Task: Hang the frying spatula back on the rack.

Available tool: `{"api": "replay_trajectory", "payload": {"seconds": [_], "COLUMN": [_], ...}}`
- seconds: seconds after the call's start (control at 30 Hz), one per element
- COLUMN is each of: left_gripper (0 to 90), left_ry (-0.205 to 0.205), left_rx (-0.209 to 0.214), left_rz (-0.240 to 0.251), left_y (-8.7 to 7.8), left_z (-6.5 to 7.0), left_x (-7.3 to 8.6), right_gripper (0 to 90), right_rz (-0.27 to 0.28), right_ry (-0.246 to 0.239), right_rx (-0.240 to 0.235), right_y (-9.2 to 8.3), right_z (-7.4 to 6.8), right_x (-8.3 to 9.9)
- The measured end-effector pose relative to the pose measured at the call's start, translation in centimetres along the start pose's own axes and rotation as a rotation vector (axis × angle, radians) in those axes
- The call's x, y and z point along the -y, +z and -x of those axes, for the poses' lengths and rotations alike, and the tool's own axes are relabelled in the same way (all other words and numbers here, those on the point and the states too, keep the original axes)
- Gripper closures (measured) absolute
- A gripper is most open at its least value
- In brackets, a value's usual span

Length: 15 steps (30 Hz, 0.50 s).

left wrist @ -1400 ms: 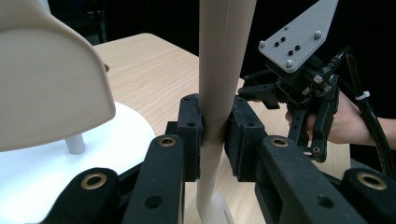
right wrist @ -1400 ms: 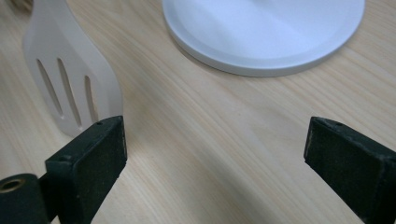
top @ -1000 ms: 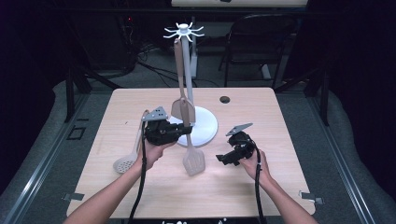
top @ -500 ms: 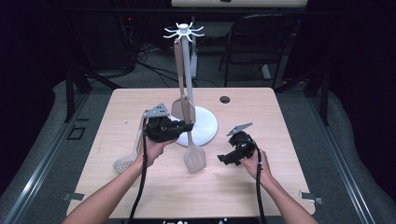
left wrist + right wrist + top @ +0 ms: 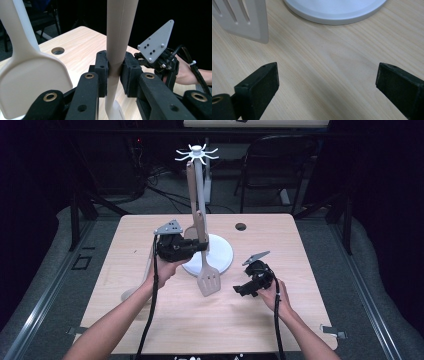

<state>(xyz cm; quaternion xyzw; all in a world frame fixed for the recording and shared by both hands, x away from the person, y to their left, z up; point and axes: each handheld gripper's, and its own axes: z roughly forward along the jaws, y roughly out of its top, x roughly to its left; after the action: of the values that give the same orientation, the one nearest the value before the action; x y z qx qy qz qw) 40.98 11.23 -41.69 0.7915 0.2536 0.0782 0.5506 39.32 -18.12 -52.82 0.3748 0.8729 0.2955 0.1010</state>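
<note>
- Spatula (image 5: 207,270) handle is clamped in my left hand-held gripper (image 5: 200,245), upright beside the stand (image 5: 202,200).
- My right hand-held gripper (image 5: 243,289) rests open on the surface (image 5: 300,250).
- Next, probably: hook it on top.

Beige slotted spatula (image 5: 208,279); white stand base (image 5: 220,254); light woodgrain table (image 5: 150,320); black claws.
</note>
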Motion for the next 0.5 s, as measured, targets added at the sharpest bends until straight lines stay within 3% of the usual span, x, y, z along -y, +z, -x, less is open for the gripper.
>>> {"api": "replay_trajectory", "payload": {"seconds": [0.5], "left_gripper": [77.0], "left_ry": [0.044], "left_rx": [-0.004], "left_rz": [0.005], "left_y": [0.5], "left_z": [-0.1], "left_x": [-3.2], "right_gripper": [4.3], "right_rz": [-0.001], "right_ry": [-0.007], "right_rx": [-0.003], "right_y": [0.2], "right_z": [-0.1], "right_x": [-0.1]}}
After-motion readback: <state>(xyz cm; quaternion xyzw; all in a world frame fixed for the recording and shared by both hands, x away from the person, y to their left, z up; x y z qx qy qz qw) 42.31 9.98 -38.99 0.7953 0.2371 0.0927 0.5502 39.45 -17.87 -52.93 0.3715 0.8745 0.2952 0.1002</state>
